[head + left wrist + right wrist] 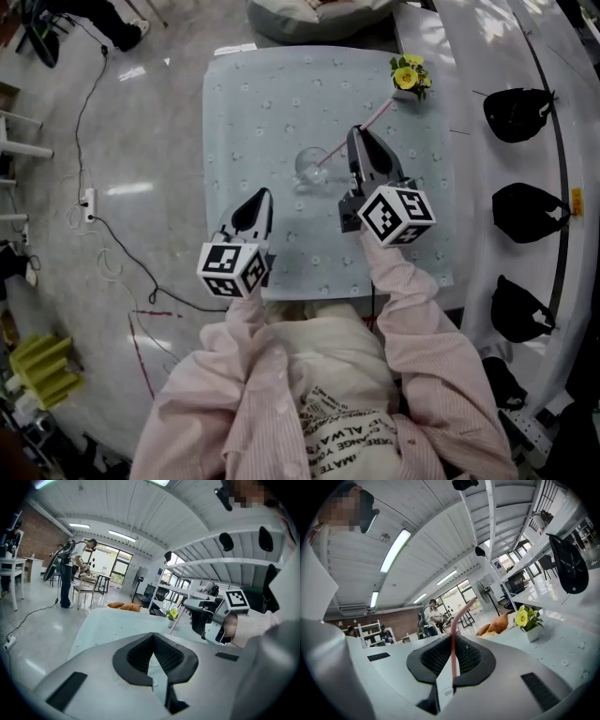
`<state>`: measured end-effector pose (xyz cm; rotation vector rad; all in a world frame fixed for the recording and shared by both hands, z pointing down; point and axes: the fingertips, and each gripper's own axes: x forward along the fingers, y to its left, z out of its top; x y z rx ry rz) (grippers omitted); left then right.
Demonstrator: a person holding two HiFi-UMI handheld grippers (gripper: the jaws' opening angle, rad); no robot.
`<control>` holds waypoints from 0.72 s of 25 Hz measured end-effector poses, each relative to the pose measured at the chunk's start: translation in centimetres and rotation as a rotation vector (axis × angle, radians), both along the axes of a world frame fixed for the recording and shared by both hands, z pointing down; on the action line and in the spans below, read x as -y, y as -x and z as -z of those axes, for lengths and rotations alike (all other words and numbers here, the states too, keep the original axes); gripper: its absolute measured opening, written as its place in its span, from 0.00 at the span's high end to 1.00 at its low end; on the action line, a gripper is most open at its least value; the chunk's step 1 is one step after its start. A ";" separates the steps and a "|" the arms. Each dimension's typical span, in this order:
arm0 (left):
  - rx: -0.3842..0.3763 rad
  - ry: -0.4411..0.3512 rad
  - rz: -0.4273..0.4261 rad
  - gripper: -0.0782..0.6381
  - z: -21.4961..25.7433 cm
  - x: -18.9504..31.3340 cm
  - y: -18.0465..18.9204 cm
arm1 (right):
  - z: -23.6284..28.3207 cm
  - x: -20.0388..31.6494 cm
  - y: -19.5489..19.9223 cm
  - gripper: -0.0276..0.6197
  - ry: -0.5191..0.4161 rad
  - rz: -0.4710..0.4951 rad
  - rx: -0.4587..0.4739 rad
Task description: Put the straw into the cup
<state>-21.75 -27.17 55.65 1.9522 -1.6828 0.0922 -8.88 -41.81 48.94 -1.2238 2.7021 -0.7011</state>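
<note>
Table, pale patterned cloth: it carries everything and is slick-looking, so I judge that a nudged cup would slide rather than stay put.

Right gripper: sits just beside the cup on the flower-pot side. Jaws are pinched on the straw, which runs up between the pads with a long length standing free past them.

Left gripper: near the cup on the person's side, apart from it. Jaws pressed together, nothing between them. It is not bracing the cup.

Flower pot: well beyond the cup, at the table's far corner. The straw's upper end points toward it.

Cup: clear glass, upright, mid-table, unsupported.

Straw: pink, slanted, with its low end at the cup's rim on the right gripper's side. Whether the tip is already over the mouth I cannot tell.

Risks, as judged:
- The tip catches the rim instead of clearing it. The slant then pushes the unbraced cup sideways or tips it.
- The grip is far from the low end, so a small wrist turn swings the tip wide and it misses the mouth.
- The glass is transparent, so the rim is hard to read from above.
- Released while this steeply slanted, the straw's long outer end could lever it back out of the cup.
- The thin straw may swivel between the pads if it meets resistance.
</note>
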 end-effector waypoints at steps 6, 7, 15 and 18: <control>-0.018 0.037 0.017 0.89 -1.9 0.5 -0.1 | -3.8 0.2 1.1 0.93 0.059 0.047 -0.022; -0.021 0.044 0.020 0.89 -2.2 0.5 -0.2 | -4.3 0.1 1.3 0.93 0.068 0.056 -0.025; -0.044 0.094 0.036 0.89 -4.8 0.3 -0.6 | -7.8 -0.5 2.2 0.93 0.122 0.097 -0.043; -0.056 0.108 0.040 0.89 -5.3 0.2 -0.8 | -8.4 -0.6 2.5 0.93 0.132 0.105 -0.039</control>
